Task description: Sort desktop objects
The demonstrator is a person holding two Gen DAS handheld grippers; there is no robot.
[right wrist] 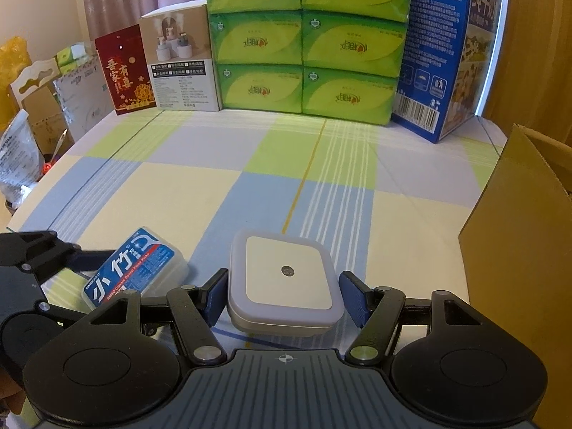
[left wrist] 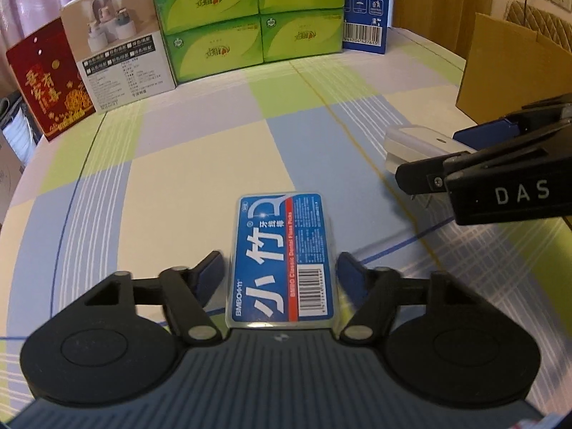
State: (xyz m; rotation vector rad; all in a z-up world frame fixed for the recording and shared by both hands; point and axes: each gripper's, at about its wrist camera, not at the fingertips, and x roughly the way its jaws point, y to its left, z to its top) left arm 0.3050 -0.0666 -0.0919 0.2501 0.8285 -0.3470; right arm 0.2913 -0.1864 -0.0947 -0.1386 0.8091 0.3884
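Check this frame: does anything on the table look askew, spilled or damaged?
Nothing stands out. The floss pick box sits between the left hand-held gripper pads, the white square night light between the right hand-held gripper pads. Both intact, nothing spilled on the checked tablecloth.

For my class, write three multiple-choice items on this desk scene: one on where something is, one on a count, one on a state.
1. Where does the cardboard box stand relative to the white square device?
A. To its right
B. To its left
C. On top of it

2. How many green tissue packs show in the right wrist view?
A. Two
B. Four
C. Six

3. How do the left gripper fingers stand around the floss pick box?
A. Far from the box
B. On either side of it, small gaps showing
C. Holding it high above the table

Key: 1 A, the box is at the right edge; 2 C, two columns of three; 3 B, the box lies between the pads on the checked tablecloth.
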